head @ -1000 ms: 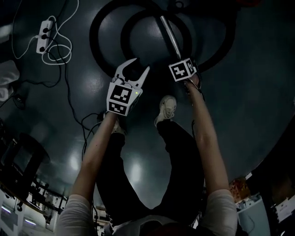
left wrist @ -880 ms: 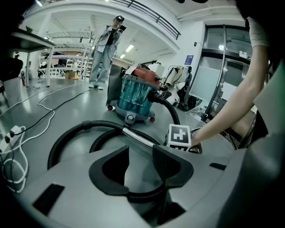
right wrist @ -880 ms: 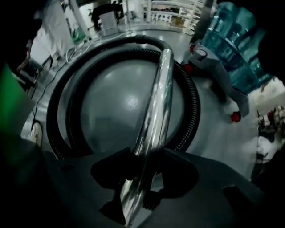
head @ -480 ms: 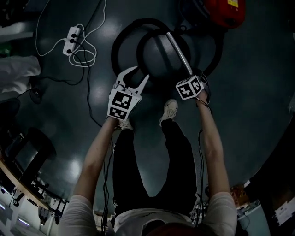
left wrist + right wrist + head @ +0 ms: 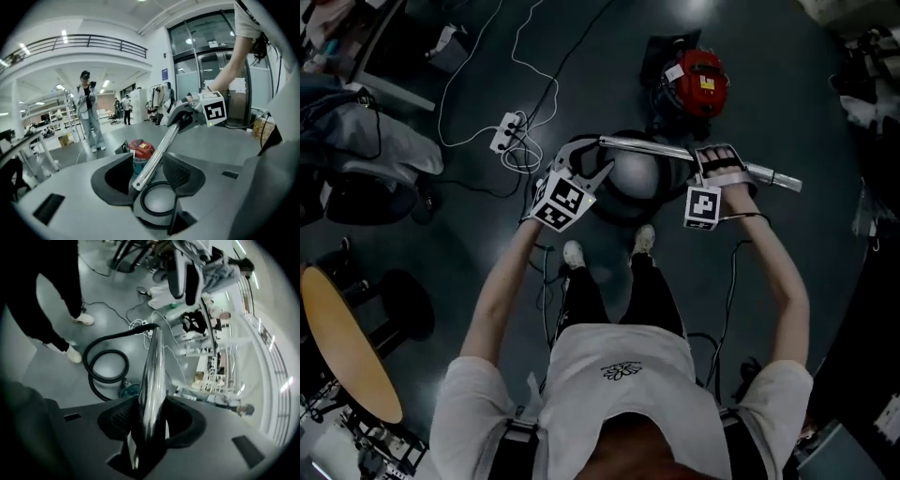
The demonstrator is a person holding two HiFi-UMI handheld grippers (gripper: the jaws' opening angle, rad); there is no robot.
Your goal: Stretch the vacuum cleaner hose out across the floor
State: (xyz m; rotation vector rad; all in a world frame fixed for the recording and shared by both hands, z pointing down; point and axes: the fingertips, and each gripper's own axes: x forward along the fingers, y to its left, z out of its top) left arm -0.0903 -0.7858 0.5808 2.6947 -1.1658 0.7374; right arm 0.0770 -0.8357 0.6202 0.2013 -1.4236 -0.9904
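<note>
Wand (image 5: 656,149) raised; left claw (image 5: 589,157) grips its end, right claw (image 5: 719,159) closing mid-shaft; vacuum (image 5: 698,82) near.

One shiny straight metal tube (image 5: 661,150) was in the scene. Two handheld grippers were on it: the left gripper (image 5: 586,161) and the right gripper (image 5: 720,155), each bearing one cube with square markers. The right one's jaws were closing with that tube between them. There was one black ribbed hose (image 5: 87,363), coiled on the floor, and one red vacuum cleaner canister (image 5: 698,82) on the far side. One white power strip (image 5: 508,131) lay far left. Two white shoes (image 5: 573,253) showed near the coil. One round yellow-brown tabletop (image 5: 342,342) stood near left. In the left gripper view stood one person in pale clothes (image 5: 89,115), with at least two smaller figures (image 5: 125,108) farther off.
</note>
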